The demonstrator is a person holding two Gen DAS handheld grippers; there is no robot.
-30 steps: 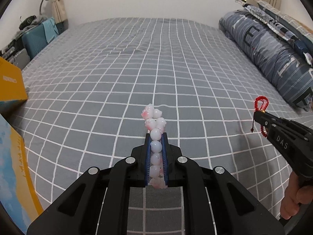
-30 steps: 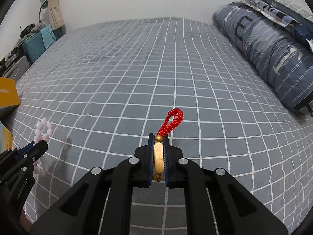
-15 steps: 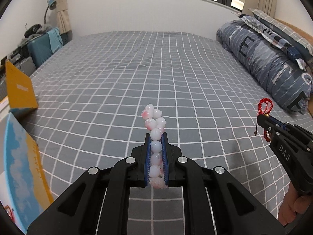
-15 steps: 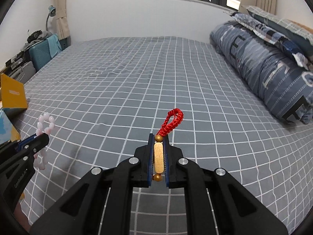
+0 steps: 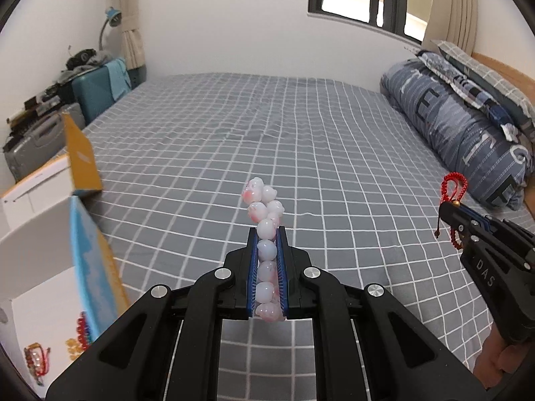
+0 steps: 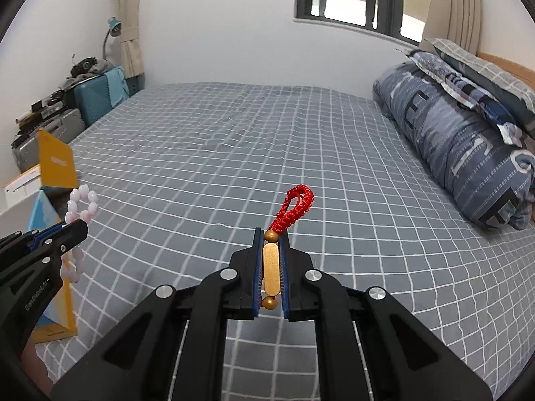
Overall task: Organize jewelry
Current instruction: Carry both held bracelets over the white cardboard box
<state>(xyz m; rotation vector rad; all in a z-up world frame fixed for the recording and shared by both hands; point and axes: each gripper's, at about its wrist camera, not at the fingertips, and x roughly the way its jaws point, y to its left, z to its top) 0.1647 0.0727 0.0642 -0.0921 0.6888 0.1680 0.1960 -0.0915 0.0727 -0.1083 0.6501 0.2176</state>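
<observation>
My left gripper [image 5: 266, 234] is shut on a pink-white bead bracelet [image 5: 262, 200], held above the grey checked bed [image 5: 234, 153]. It also shows in the right wrist view [image 6: 75, 230], with the bracelet [image 6: 82, 200] looping above and below the fingers. My right gripper [image 6: 271, 234] is shut on a red cord bracelet [image 6: 297, 207] with a gold bar, also above the bed. It appears at the right of the left wrist view [image 5: 449, 210], the red cord [image 5: 453, 183] sticking up. An open white box [image 5: 43, 267] with a blue-and-yellow side stands at the left and holds jewelry [image 5: 35, 357].
A yellow box flap [image 5: 80, 157] rises at the left bed edge. A rolled blue quilt [image 5: 468, 137] and pillows lie along the right. Suitcases [image 5: 97, 90] and clutter stand beyond the left edge. A window is in the far wall.
Both grippers have risen and tilted up, still holding their bracelets. The open box has come further into view at the left, with jewelry inside it.
</observation>
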